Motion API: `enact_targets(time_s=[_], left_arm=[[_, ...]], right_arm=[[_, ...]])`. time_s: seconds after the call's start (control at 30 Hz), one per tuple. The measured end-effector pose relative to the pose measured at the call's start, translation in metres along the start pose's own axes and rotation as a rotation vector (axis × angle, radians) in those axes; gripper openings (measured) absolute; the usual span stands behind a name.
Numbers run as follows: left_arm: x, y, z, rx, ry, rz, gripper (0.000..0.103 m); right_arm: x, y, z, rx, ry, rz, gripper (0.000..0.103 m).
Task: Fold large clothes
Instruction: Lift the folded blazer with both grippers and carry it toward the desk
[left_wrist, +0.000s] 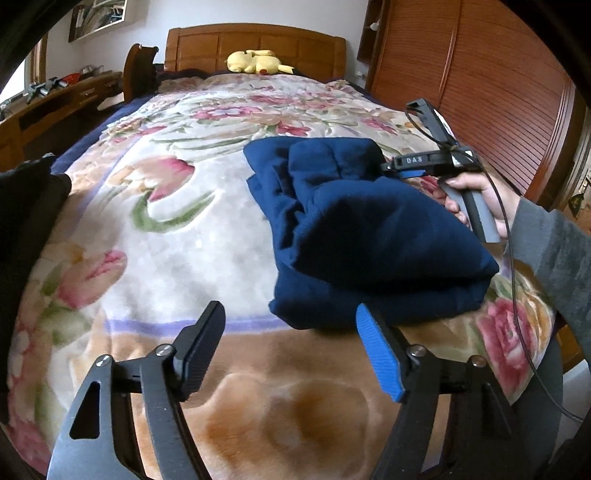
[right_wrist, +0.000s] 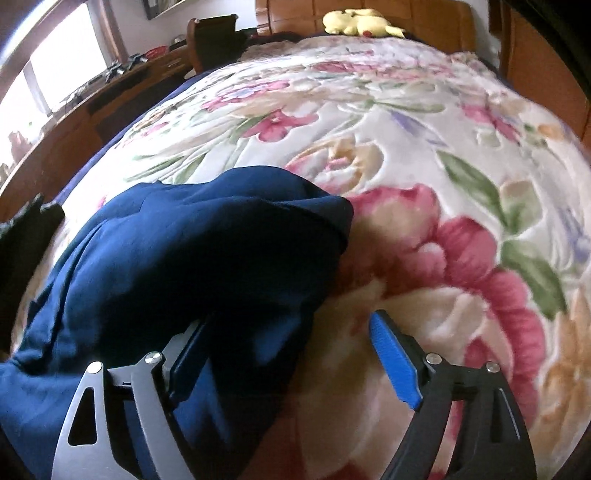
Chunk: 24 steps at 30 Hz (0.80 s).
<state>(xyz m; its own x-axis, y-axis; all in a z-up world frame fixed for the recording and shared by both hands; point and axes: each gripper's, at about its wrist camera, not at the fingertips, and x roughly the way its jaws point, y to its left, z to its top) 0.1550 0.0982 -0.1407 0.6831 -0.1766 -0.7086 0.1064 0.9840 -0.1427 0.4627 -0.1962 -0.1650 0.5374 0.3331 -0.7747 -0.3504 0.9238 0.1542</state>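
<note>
A navy blue garment (left_wrist: 369, 229) lies folded into a thick bundle on the floral blanket (left_wrist: 177, 229). My left gripper (left_wrist: 291, 317) is open and empty, just in front of the bundle's near edge, its blue-padded finger (left_wrist: 380, 354) close to the cloth. My right gripper (right_wrist: 291, 325) is open over the garment (right_wrist: 177, 258); its left finger is hidden under or behind a fold of the cloth and its blue-padded finger (right_wrist: 395, 365) is over the blanket (right_wrist: 424, 147). In the left wrist view the right gripper's body (left_wrist: 424, 162) sits at the bundle's far right side.
A yellow plush toy (left_wrist: 255, 61) lies by the wooden headboard (left_wrist: 258, 40). A wooden wardrobe (left_wrist: 498, 74) stands on the right, a desk (left_wrist: 55, 99) with clutter on the left. A dark cloth (left_wrist: 26, 195) lies at the bed's left edge.
</note>
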Motion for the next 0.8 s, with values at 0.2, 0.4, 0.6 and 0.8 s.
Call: enact_targets(time_s=[0.2,0.4,0.6,0.8], left_arm=[[0.007,-0.003,-0.001,-0.007,0.019,0.008,0.073],[0.011,0.002,0.000,-0.042,0.024,-0.042,0.060],[0.008,0.001,0.003,-0.074,0.009,-0.113,0.019],[-0.017,-0.014,0.013,-0.001,-0.070,-0.087,0.012]], right_arm=[[0.010,-0.014,0.001,0.037,0.003,0.051,0.085],[0.005,-0.024,-0.006,0.084,0.000,0.129,0.072],[-0.004,-0.019,-0.015,0.090,-0.047,0.211,0.020],[-0.048,0.004,-0.016,-0.006,-0.171,0.105,0.007]])
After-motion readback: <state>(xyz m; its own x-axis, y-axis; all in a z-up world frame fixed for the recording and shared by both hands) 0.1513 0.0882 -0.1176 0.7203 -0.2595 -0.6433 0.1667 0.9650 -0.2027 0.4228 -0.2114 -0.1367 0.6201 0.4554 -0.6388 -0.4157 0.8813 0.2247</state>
